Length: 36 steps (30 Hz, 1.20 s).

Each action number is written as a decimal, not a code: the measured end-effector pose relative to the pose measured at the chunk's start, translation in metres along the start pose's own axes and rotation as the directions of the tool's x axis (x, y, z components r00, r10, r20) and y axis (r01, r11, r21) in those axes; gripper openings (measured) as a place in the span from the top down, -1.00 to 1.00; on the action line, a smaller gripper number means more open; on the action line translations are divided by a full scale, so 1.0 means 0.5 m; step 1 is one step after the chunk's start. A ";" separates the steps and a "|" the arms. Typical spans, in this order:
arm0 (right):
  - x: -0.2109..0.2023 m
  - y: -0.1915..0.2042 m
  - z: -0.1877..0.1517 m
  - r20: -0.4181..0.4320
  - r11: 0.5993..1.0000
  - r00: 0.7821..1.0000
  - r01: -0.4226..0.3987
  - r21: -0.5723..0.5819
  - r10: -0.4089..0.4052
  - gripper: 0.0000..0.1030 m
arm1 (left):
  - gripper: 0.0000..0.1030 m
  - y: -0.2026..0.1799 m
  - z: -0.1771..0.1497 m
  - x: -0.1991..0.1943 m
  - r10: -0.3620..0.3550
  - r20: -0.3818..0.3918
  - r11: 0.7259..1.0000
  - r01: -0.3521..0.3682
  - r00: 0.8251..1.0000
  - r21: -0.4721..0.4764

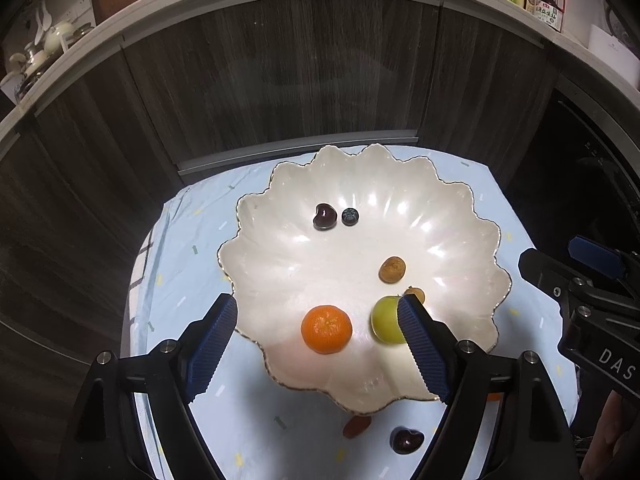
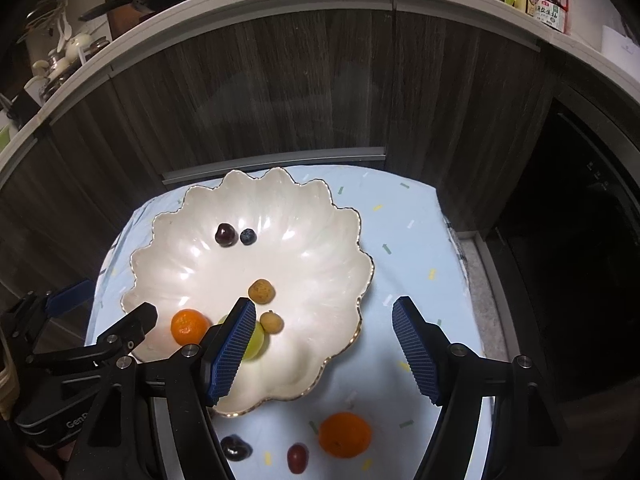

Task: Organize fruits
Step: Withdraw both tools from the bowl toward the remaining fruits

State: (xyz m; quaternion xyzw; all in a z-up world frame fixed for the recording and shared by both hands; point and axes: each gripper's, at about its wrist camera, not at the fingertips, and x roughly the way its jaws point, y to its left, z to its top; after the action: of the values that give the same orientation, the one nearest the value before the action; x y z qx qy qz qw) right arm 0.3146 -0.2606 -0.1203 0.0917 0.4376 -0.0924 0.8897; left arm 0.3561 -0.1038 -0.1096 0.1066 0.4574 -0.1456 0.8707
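Note:
A white scalloped plate (image 1: 280,264) (image 2: 320,248) holds a mandarin (image 1: 326,329) (image 2: 189,325), a green fruit (image 1: 386,320) (image 2: 256,344), two brown longans (image 1: 392,269) (image 2: 261,290), a dark cherry (image 1: 324,216) (image 2: 225,234) and a blueberry (image 1: 349,216) (image 2: 247,236). My left gripper (image 1: 318,312) is open and empty above the mandarin. My right gripper (image 2: 324,312) is open and empty over the plate's right rim. On the cloth in front of the plate lie an orange (image 2: 345,434), a red grape (image 2: 297,457) (image 1: 357,426) and a dark cherry (image 2: 236,448) (image 1: 407,440).
The plate sits on a light blue patterned cloth (image 1: 192,264) (image 2: 408,248) over a small table. Dark wood cabinet fronts (image 1: 304,80) stand behind it, under a counter with bottles (image 1: 548,0) and kitchenware. A dark appliance (image 2: 580,240) is at the right.

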 end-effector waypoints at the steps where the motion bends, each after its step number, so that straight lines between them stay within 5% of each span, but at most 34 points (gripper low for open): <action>1: -0.006 0.000 -0.001 0.003 1.000 1.000 0.001 -0.002 -0.001 -0.39 | -0.60 -0.001 -0.002 -0.006 -0.001 0.003 1.000 0.001 1.000 0.000; 36: -0.121 0.023 -0.085 0.061 1.000 0.998 0.004 0.000 -0.004 -0.39 | -0.59 -0.010 -0.091 -0.116 -0.019 0.059 0.996 0.014 0.998 0.090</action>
State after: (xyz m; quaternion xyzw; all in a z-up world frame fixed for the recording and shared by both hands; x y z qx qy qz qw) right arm 0.2489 -0.2341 -0.0968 0.0878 0.4104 -0.0968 0.9025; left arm 0.2884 -0.0850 -0.0874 0.1376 0.4252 -0.1762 0.8771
